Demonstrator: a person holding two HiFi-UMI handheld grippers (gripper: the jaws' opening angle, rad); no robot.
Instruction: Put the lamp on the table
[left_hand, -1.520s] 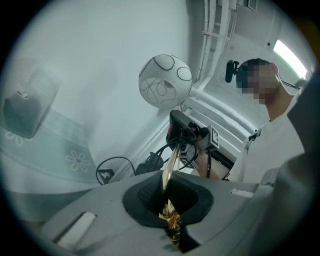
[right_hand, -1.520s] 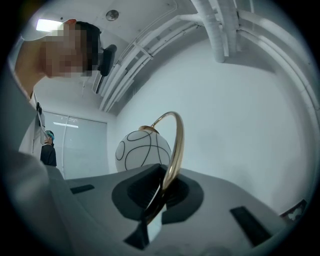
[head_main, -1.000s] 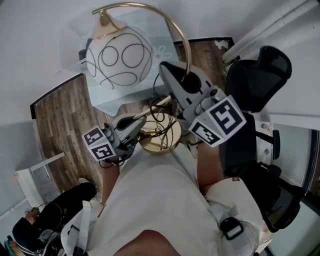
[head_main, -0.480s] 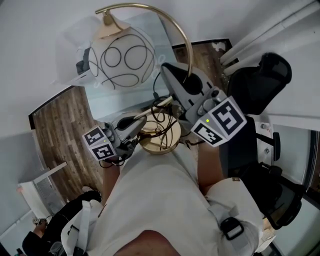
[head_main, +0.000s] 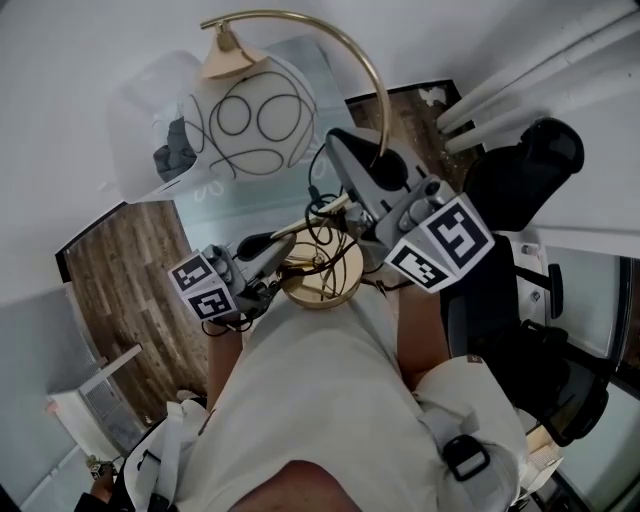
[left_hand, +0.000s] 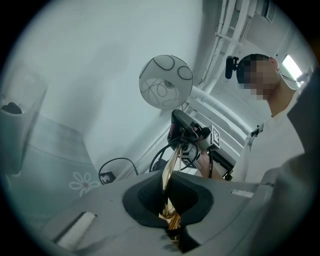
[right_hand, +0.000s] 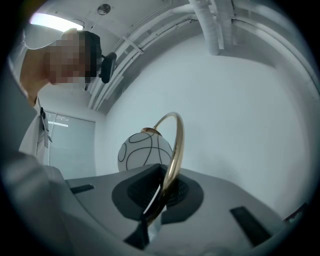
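Note:
The lamp has a white globe shade (head_main: 245, 125) with black line loops, a curved gold arm (head_main: 370, 80) and a round gold base (head_main: 335, 285). I hold it in the air in front of my body. My right gripper (head_main: 348, 152) is shut on the gold arm (right_hand: 175, 150), with the globe (right_hand: 142, 152) just beyond its jaws. Lower down, my left gripper (head_main: 275, 240) is shut on a thin gold part by the base (left_hand: 170, 180). The globe (left_hand: 165, 82) hangs above it. A pale table top with a flower print (head_main: 215, 190) lies under the shade.
A translucent box (head_main: 145, 130) holding something dark stands on the pale surface at the left. The lamp's black cord (head_main: 325, 225) is coiled over the base. At the right are a black office chair (head_main: 520, 170) and white pipes (head_main: 500, 85). Wood floor (head_main: 125, 280) shows at the left.
Both grippers have carried the lamp onward, their grips unchanged. The pale table top and translucent box have slid in under the globe, and the wood floor has drifted down and left.

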